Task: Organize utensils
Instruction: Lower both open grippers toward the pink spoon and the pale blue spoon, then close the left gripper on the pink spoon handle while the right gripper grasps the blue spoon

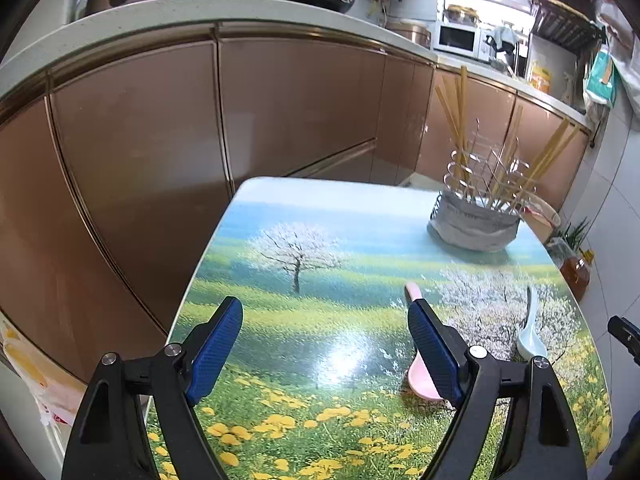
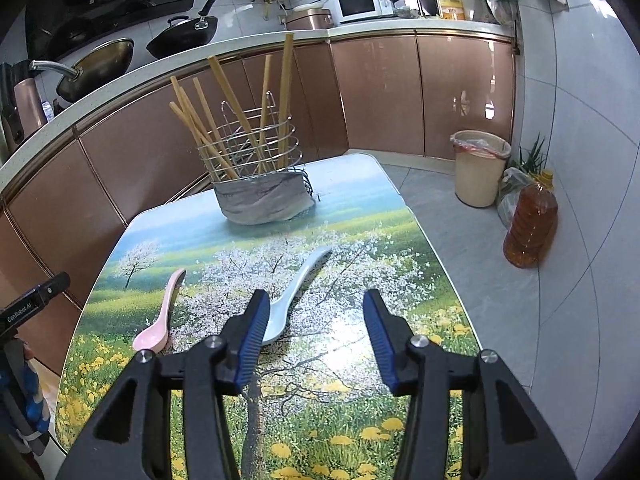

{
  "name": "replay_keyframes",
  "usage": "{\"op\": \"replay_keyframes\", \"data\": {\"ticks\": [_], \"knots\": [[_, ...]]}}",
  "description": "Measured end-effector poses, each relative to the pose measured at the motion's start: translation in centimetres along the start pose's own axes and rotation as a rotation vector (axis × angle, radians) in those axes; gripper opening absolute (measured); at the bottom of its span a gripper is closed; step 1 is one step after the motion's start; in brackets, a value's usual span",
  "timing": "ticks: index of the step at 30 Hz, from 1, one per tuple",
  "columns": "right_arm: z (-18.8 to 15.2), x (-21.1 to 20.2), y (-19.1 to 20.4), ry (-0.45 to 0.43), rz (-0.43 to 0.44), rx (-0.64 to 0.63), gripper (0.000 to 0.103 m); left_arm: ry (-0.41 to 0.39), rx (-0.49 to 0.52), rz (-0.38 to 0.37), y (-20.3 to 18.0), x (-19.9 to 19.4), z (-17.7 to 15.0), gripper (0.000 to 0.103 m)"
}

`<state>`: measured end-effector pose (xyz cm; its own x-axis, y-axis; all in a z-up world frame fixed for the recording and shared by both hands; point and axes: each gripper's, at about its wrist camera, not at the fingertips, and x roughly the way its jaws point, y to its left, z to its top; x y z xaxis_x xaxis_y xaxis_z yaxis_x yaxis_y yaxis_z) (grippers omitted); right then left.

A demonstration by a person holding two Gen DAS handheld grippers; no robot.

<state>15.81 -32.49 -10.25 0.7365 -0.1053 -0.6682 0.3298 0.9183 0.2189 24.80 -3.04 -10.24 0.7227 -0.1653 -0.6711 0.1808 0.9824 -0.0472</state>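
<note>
My left gripper (image 1: 326,340) hangs spread wide over the near part of the flower-print table (image 1: 312,248), with nothing between its pads. The pink spoon (image 1: 420,380) lies just right of it, partly behind my right-hand finger. My right gripper (image 2: 316,332) is parted and empty; the pale blue spoon (image 2: 296,292) lies past its left finger. The wire chopstick holder (image 2: 260,168) stands at the far end.
</note>
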Motion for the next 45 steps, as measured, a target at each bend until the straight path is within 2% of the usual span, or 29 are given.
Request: {"op": "replay_keyframes", "data": {"ticks": [12,21,26,31,38,45], "knots": [[0.1,1.7,-0.2,0.046,0.063,0.018,0.047,0.054,0.014,-0.029,-0.4,1.3,0.0,0.084],[0.6,5.0,0.3,0.154,0.132,0.044,0.047,0.19,0.094,-0.146,-4.5,5.4,0.5,0.084],[1.5,8.1,-0.1,0.241,0.171,0.109,0.047,0.292,0.106,-0.158,-6.0,8.4,0.5,0.082],[2.5,10.8,0.2,0.299,0.164,0.121,0.047,0.342,0.103,-0.147,-6.2,10.5,0.9,0.08],[3.7,14.1,0.5,0.365,0.122,0.136,0.047,0.396,0.125,-0.161,-7.3,12.5,1.3,0.071],[3.8,15.7,0.0,0.407,0.118,0.164,0.047,0.434,0.125,-0.16,-8.0,13.9,1.6,0.062]]}}
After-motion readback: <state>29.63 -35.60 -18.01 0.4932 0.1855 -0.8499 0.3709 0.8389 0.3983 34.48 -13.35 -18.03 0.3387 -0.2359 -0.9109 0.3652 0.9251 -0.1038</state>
